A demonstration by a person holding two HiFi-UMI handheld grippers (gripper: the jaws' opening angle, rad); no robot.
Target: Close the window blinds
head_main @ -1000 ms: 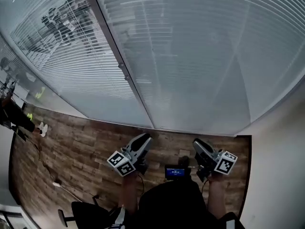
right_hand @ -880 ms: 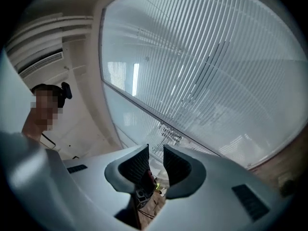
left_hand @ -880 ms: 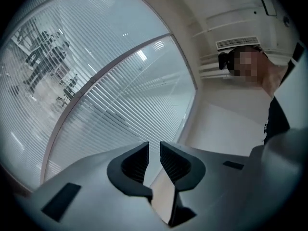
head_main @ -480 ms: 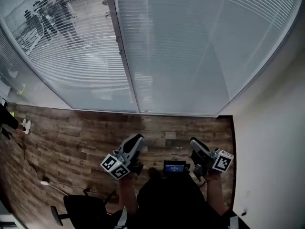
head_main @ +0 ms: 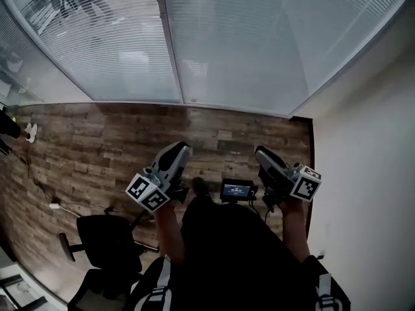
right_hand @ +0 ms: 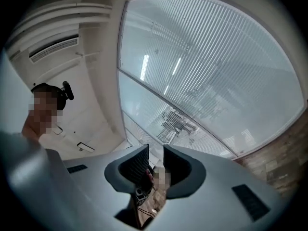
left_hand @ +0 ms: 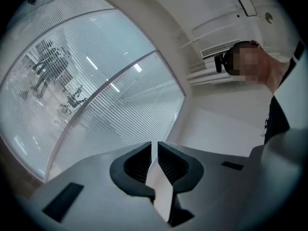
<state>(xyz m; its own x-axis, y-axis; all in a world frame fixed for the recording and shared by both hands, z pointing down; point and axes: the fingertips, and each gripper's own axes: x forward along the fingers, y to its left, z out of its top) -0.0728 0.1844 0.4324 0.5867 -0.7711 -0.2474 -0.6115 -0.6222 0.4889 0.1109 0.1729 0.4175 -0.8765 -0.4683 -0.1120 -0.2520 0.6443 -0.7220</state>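
Brown wood-plank floor under white slatted window blinds. Our left gripper, jaws just been closing, & right gripper: both empty, slightly ajar. Risk: we pinch slats, bend them.

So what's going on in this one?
A person stands on the wood floor, apart from the window blinds, which hang lowered over the glass. The left gripper and right gripper are held near the waist, touching nothing. The left jaws have just been closing to a narrow gap, empty; the right jaws stand apart, also empty.
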